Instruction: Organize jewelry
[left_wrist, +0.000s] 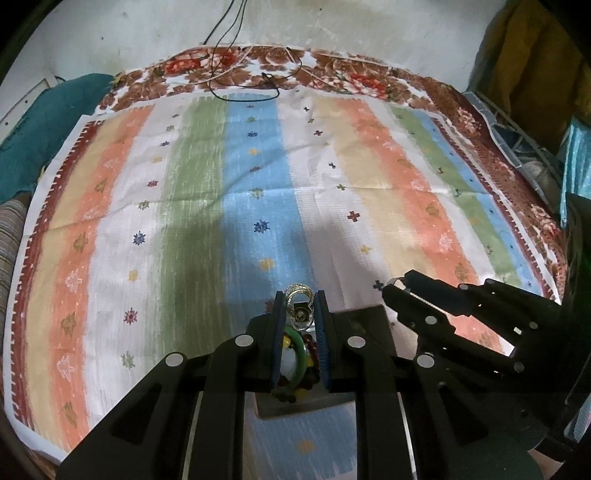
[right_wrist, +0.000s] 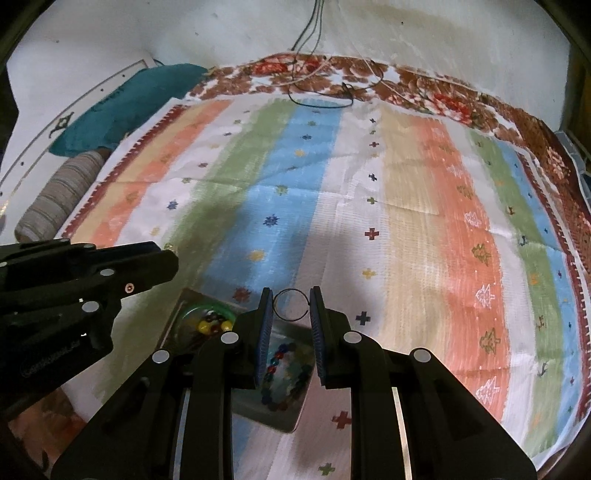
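Observation:
My left gripper (left_wrist: 300, 295) is shut on a cluster of gold rings (left_wrist: 300, 293) held between its blue pads above a metal tray (left_wrist: 369, 321). The tray holds a green bangle (left_wrist: 301, 356) and beaded pieces (left_wrist: 312, 363). My right gripper (right_wrist: 291, 301) is shut on a thin dark wire ring (right_wrist: 291, 304) and hovers over the same tray (right_wrist: 288, 417), where a green bangle (right_wrist: 207, 310) and coloured beads (right_wrist: 286, 363) lie. The right gripper also shows in the left wrist view (left_wrist: 397, 286), and the left gripper in the right wrist view (right_wrist: 170, 254).
A striped cloth (left_wrist: 258, 192) covers the table, over a floral cloth (left_wrist: 332, 74) at the far edge. Black cables (left_wrist: 243, 81) lie at the back. A teal fabric (right_wrist: 122, 107) and a striped roll (right_wrist: 59, 195) sit at the left.

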